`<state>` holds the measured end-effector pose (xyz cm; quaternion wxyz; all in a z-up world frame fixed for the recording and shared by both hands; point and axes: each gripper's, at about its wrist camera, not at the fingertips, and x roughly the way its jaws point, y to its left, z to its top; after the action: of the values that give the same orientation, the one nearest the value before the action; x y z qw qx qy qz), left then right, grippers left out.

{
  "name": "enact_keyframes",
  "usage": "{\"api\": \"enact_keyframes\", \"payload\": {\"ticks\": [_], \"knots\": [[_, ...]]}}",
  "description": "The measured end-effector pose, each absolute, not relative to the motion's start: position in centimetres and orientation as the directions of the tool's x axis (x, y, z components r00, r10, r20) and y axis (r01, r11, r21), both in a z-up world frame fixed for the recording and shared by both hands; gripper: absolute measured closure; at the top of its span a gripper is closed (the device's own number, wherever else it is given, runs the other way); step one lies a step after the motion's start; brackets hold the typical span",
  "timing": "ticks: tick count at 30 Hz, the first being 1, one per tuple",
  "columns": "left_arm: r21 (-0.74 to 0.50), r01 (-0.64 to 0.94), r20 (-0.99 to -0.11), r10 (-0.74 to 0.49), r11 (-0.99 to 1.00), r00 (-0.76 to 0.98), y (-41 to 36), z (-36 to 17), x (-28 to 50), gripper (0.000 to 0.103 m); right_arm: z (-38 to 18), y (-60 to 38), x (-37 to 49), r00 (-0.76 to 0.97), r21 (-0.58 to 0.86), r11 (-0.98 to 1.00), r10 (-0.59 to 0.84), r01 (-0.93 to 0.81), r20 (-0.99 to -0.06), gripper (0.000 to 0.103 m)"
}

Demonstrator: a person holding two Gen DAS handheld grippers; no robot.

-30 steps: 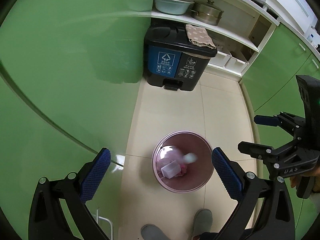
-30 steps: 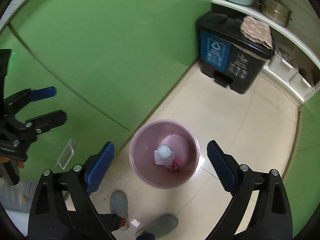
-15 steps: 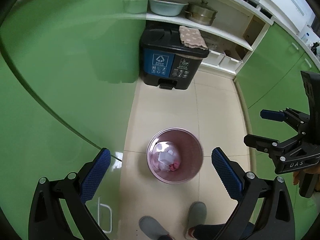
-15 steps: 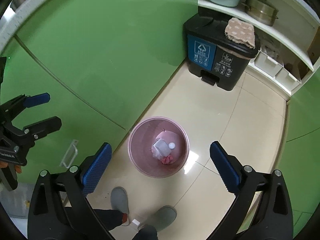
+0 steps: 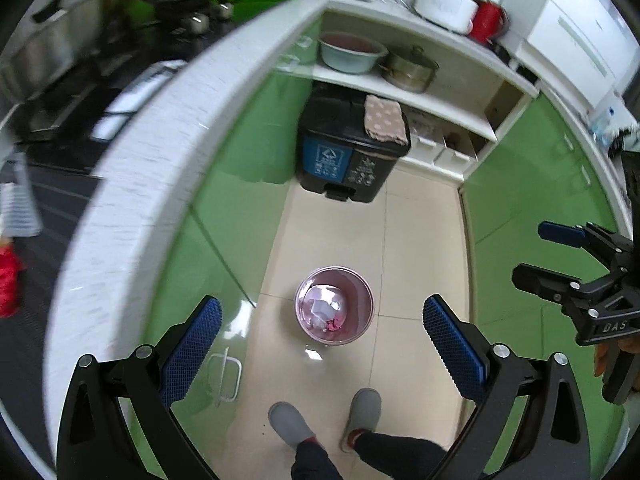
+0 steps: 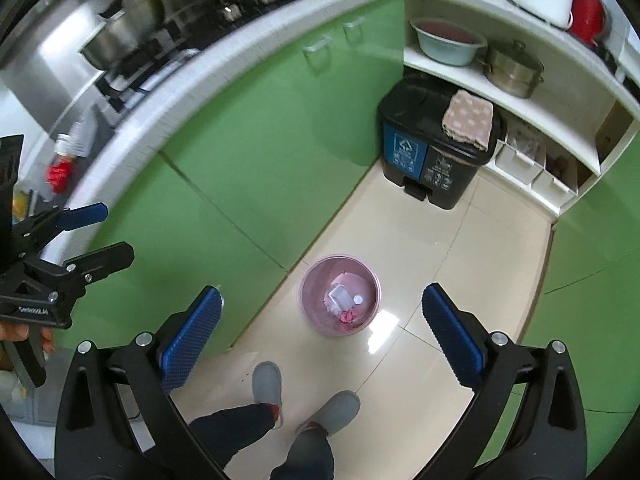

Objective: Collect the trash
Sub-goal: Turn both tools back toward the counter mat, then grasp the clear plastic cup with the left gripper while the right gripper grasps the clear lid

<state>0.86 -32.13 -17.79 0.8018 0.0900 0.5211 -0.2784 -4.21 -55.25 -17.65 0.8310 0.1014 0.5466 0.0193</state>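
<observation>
Both grippers, left (image 5: pixel 322 336) and right (image 6: pixel 322 328), are held wide open and empty, high above the pink bin (image 5: pixel 334 305), which is seen straight below on the floor, trash (image 6: pixel 340 300) inside, equally near either.

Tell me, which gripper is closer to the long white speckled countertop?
Left. The left gripper hangs right beside the long white speckled countertop, at its edge; the right gripper is farther out, across the aisle by the opposite green cabinets.
</observation>
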Motion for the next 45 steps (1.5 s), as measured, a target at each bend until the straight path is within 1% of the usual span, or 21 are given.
{"api": "enact_keyframes", "payload": {"ticks": [4,8,18,24,29,35,45], "knots": [[-0.144,0.479,-0.876,-0.337,0.866,0.345,-28.8,-13.4,0.6,0.006,-12.9,-53.1,-3.9,0.418,0.189,0.982,0.165,0.017,-0.894,0.004],[-0.133,0.41,-0.868,-0.305,0.902,0.391,-25.1,-10.7,0.6,0.006,-8.7,-49.7,-2.9,0.448,0.197,0.978,0.205,-0.064,-0.87,0.004],[-0.088,0.259,-0.851,-0.208,0.962,0.482,-13.5,-6.1,0.0,0.006,-4.6,-40.1,1.0,0.475,0.211,0.954,0.291,-0.214,-0.83,0.004],[-0.084,0.202,-0.85,-0.176,0.976,0.496,-7.7,-5.7,1.1,0.006,-3.5,-34.3,3.2,0.482,0.199,0.938,0.32,-0.286,-0.816,0.004],[-0.066,0.172,-0.851,-0.146,0.983,0.505,-5.0,-5.8,2.6,0.006,-3.3,-30.6,5.3,0.463,0.189,0.922,0.338,-0.338,-0.819,0.004],[-0.078,0.092,-0.852,-0.115,0.993,0.511,-2.6,-6.8,5.3,0.006,-3.9,-27.4,7.7,0.418,0.18,0.889,0.367,-0.421,-0.831,0.004],[-0.07,-0.002,-0.878,-0.06,0.998,0.474,-0.8,-9.4,10.4,0.006,-5.2,-25.3,12.2,0.35,0.185,0.837,0.403,-0.516,-0.846,0.004]]}}
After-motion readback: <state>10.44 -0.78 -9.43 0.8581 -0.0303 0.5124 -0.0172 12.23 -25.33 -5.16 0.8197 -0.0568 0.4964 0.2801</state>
